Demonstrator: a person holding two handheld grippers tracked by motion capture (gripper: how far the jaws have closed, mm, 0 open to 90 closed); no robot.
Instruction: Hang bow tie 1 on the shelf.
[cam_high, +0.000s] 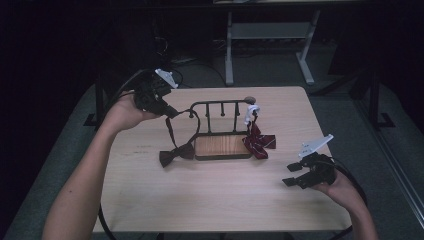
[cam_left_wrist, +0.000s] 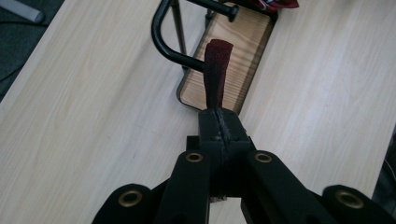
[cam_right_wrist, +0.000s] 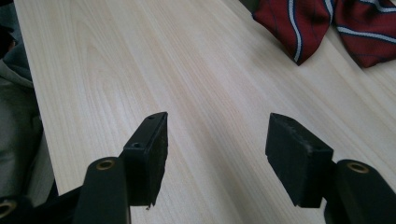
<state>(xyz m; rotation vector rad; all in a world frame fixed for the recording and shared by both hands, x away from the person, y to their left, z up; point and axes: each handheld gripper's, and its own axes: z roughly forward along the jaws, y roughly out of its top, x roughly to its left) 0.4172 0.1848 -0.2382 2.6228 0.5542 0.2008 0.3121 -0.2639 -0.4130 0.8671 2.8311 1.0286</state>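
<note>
High view: a small rack (cam_high: 222, 131) with a wooden base and a black rail is standing mid-frame on the worktop (cam_high: 210, 195).
Left claw (cam_high: 171, 113): it is clenching on the strap (cam_left_wrist: 217, 70) of the dark bow tie (cam_high: 176, 153), pinching the band flat so it is not slipping out.
Strap: it is running from the claw up over the rail's left end, seemingly so the tie can hang from the rack.
Dark bow tie: its bow is lying on the worktop just left of the rack's base, lower left of centre.
Right claw (cam_high: 292, 174): it is sitting released at lower right, jaws apart over bare wood, likely waiting out of the way.
Striped tie (cam_high: 259, 141): it is hanging at the rail's right end, its bow resting against the base.
</note>
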